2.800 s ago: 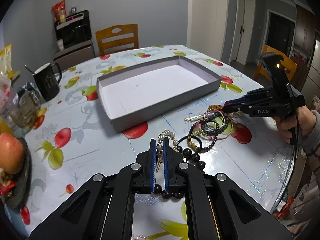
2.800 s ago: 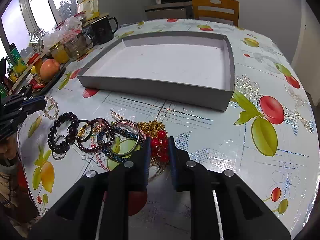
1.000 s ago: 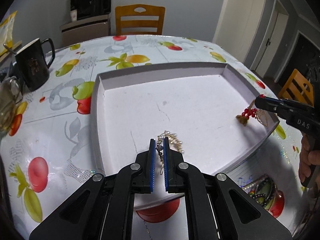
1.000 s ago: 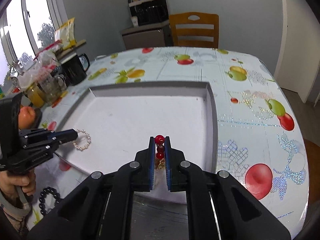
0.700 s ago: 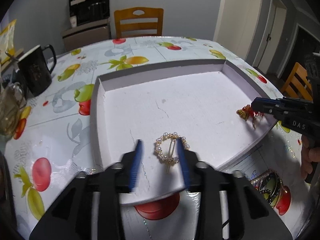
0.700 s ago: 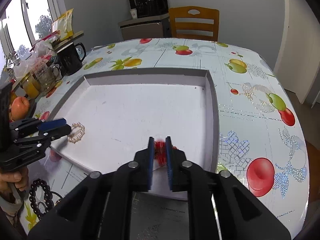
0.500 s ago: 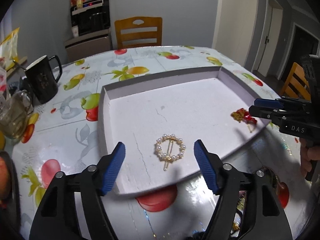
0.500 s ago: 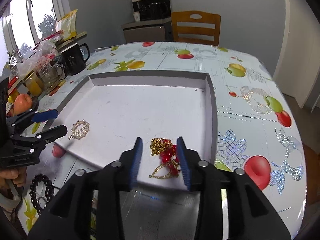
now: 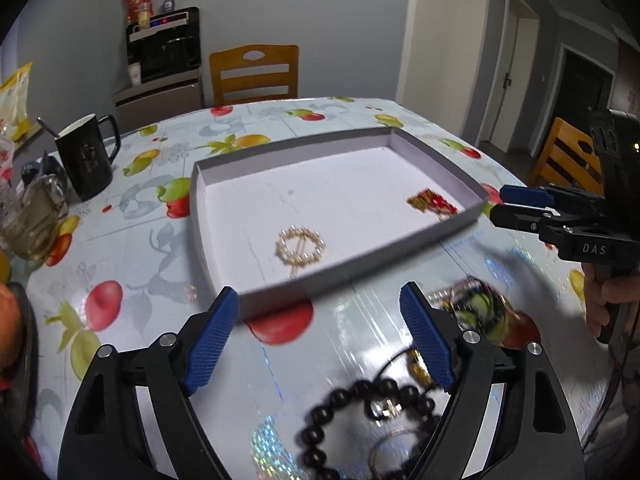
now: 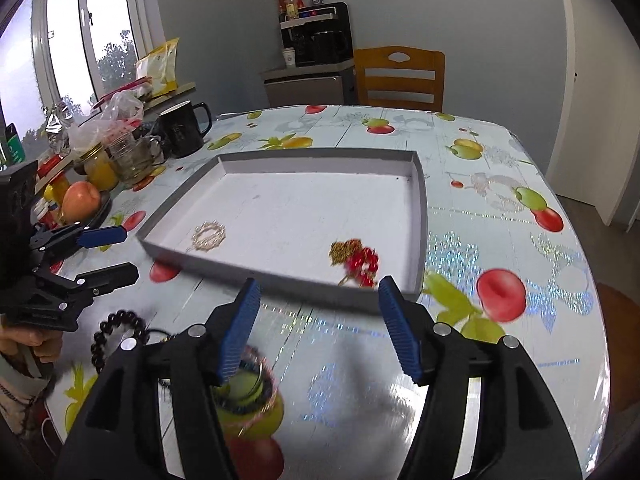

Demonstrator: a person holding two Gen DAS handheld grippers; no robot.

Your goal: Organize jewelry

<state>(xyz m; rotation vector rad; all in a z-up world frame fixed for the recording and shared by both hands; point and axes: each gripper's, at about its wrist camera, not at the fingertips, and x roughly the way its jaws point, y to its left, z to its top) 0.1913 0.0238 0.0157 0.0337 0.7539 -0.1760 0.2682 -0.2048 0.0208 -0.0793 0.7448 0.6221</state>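
A shallow grey tray sits mid-table. A round pearl hairpin lies in its near left part. A red-bead and gold-chain piece lies near its right wall. My left gripper is open and empty above the table in front of the tray. My right gripper is open and empty just outside the tray's near right side. A black bead bracelet and a blurred pile of bangles lie on the tablecloth.
A black mug, a glass cup and jars stand at the table's left side. An apple on a dark plate is nearby. A wooden chair stands behind the table.
Both grippers opened and released their pieces into the tray, then pulled back toward the near table edge. The hairpin and red-bead piece now lie in the tray.
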